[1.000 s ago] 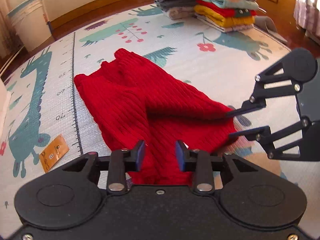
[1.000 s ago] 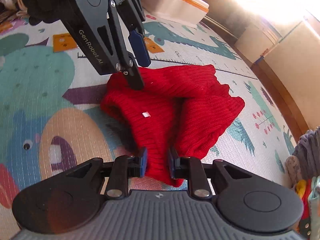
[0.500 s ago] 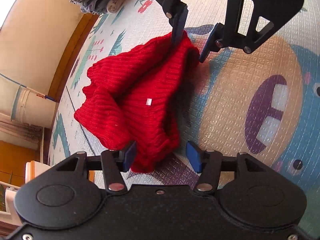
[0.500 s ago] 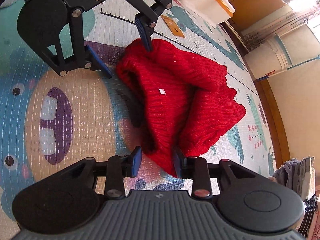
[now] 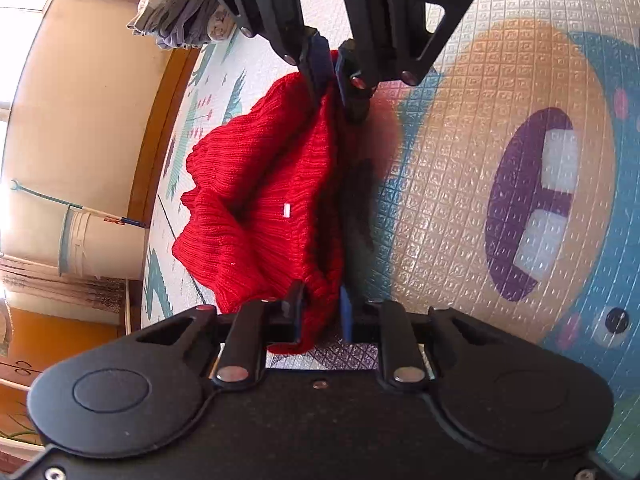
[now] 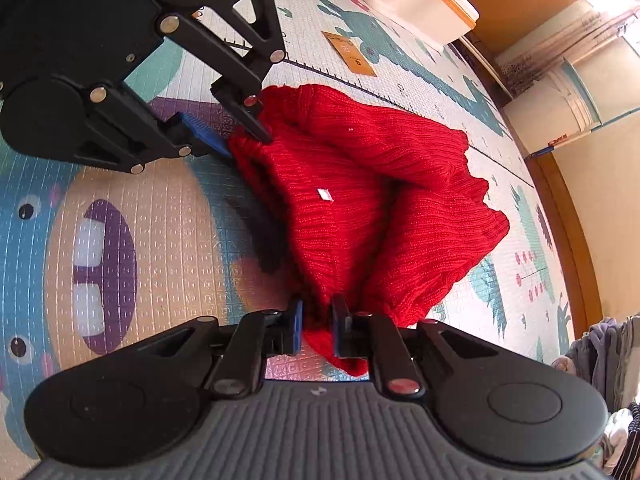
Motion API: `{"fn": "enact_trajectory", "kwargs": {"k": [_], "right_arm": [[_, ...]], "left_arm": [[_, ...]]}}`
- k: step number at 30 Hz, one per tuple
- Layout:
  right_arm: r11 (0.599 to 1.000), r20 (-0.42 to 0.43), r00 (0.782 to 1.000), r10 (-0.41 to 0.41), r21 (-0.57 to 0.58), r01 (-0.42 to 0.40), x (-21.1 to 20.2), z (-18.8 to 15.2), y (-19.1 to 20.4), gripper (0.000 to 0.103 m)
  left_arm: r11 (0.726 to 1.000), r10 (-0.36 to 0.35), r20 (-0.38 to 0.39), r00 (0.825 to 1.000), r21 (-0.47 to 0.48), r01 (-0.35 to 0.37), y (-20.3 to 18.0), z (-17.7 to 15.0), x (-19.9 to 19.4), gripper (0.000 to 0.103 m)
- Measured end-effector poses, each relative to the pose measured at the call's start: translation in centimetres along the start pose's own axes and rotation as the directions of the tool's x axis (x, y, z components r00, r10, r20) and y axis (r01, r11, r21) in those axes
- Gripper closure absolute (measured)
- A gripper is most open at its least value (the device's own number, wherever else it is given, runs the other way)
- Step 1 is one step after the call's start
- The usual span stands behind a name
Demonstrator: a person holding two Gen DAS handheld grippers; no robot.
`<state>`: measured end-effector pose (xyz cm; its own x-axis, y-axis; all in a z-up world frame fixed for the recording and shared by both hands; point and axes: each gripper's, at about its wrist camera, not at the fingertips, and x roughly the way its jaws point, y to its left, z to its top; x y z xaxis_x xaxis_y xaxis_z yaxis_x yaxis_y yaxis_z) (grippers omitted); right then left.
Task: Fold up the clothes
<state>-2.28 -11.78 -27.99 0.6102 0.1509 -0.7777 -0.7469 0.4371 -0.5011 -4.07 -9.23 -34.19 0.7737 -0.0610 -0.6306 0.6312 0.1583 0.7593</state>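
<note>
Lying on mat: one red knit garment (image 5: 260,200), bunched on the play mat (image 5: 460,168).
Left gripper (image 5: 322,312): narrow, pinching the garment's near edge.
Right gripper (image 6: 316,322): narrow, pinching the opposite end.
Count: two grippers, one garment, one small white tag (image 6: 325,195).
Hidden: garment type unclear, possibly a sweater; clothes pile (image 5: 180,12) cut off.
</note>
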Motion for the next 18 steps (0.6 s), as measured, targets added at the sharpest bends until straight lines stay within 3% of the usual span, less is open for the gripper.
{"fn": "enact_trajectory", "kwargs": {"k": [8,13,18], "right_arm": [[0.994,0.003,0.994,0.111,-0.011,-0.111,-4.4,0.7,-1.9,0.089],[0.968,0.022,0.970,0.243,0.059,-0.243,-8.2,1.4,-5.6,0.089],[0.949,0.033,0.948,0.316,0.000,-0.316,-10.3,2.2,-10.2,0.089]], "left_arm": [[0.987,-0.145,0.023,0.989,0.077,0.143,2.2,0.5,-4.0,0.089],[0.953,-0.302,0.050,0.952,0.034,0.301,6.3,0.8,-6.4,0.089],[0.915,-0.400,0.087,0.912,-0.010,0.403,11.8,1.9,-7.3,0.089]]}}
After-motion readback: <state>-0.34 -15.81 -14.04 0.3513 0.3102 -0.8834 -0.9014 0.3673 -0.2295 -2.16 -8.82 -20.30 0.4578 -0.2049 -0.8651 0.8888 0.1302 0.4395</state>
